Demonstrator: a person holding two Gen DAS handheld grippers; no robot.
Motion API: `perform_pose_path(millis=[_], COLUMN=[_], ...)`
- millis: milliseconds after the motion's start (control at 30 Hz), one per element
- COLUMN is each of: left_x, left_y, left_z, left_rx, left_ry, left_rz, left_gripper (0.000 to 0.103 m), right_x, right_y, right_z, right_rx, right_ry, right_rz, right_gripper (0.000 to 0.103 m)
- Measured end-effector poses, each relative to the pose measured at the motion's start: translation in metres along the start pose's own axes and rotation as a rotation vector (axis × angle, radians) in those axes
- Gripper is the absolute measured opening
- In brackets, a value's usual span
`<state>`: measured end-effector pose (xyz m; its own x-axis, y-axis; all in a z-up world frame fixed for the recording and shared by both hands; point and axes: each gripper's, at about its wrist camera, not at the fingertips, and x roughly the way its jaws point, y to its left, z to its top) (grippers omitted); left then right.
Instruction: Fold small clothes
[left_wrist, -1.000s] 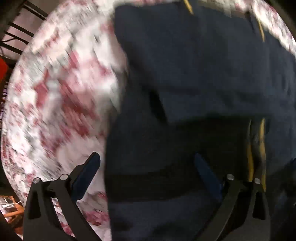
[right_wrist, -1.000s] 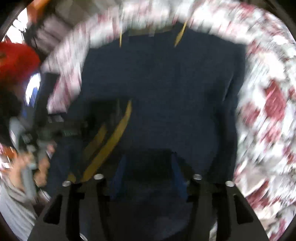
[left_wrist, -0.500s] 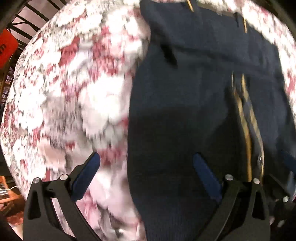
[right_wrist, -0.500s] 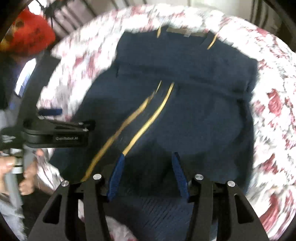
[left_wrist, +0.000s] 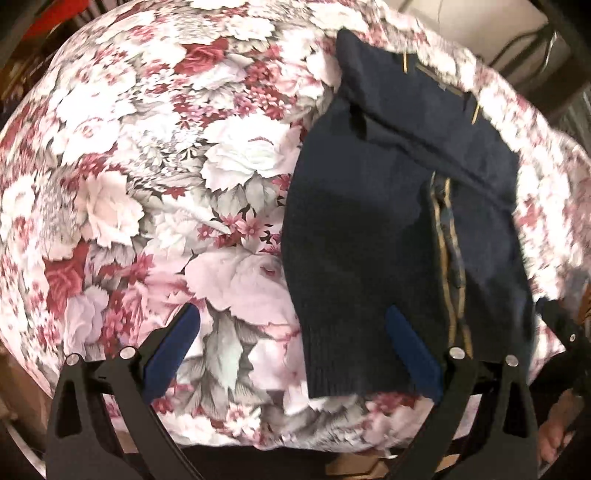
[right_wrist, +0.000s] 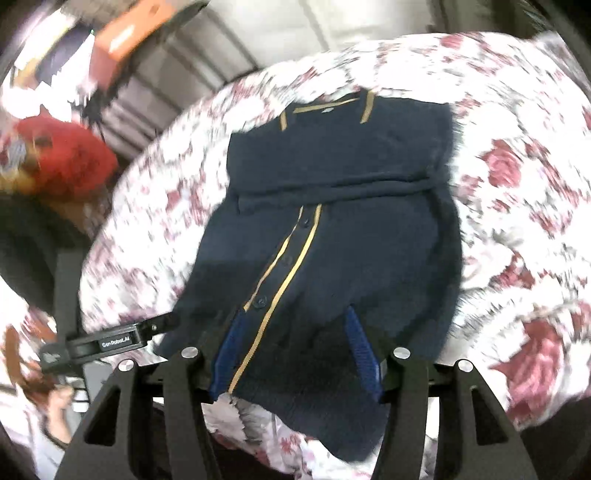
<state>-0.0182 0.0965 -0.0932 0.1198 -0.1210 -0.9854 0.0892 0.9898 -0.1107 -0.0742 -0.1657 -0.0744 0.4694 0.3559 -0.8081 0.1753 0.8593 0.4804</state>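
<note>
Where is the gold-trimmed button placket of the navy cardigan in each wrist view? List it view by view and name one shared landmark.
Left wrist: the placket runs down the right side, on the cardigan.
Right wrist: the placket runs diagonally through the centre, toward the left fingertip.
Shared landmark: the gold-edged collar at the cardigan's far end, on the floral cloth.

Both wrist cameras look down and forward from above the table's near edge. They share the navy cardigan (left_wrist: 388, 229) (right_wrist: 332, 221): at 3 o'clock in the left view, dead centre in the right.
</note>
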Motion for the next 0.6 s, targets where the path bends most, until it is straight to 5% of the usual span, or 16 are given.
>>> perform_pose_path(millis=[100,267,367,433,600], left_x=[-0.009,-0.003,0.036,0.033,0.054], left_y=[0.006,0.017,0.024,0.018,0.004], left_z=[0.007,0.025,0.028,0.032,0.042], left_rx=[-0.001,0.016,-0.048,0.005,0.081], left_ry=[0.041,-0.011,0.108,0.068,0.119], left_rz=[0.007,-0.044,-0.060,-0.072,-0.071], left_gripper=[0.098,0.098,0.097,0.097,0.097], right_x=[-0.003,-0.003,-0.005,-0.008,-0.014], right_y=[-0.027,-0.061,-0.071,-0.082,-0.090], right_z=[0.000,0.001,-0.004,-0.008,-0.021], right_rx=[0.085,0.227,0.242,0.284,0.345], right_ry=[-0.007,-0.003,-0.009,-0.009,0.029], right_rz=[0.011,0.041,0.005,-0.010,0.043], right_gripper=[0.057,0.057,0.057,0.057,0.057])
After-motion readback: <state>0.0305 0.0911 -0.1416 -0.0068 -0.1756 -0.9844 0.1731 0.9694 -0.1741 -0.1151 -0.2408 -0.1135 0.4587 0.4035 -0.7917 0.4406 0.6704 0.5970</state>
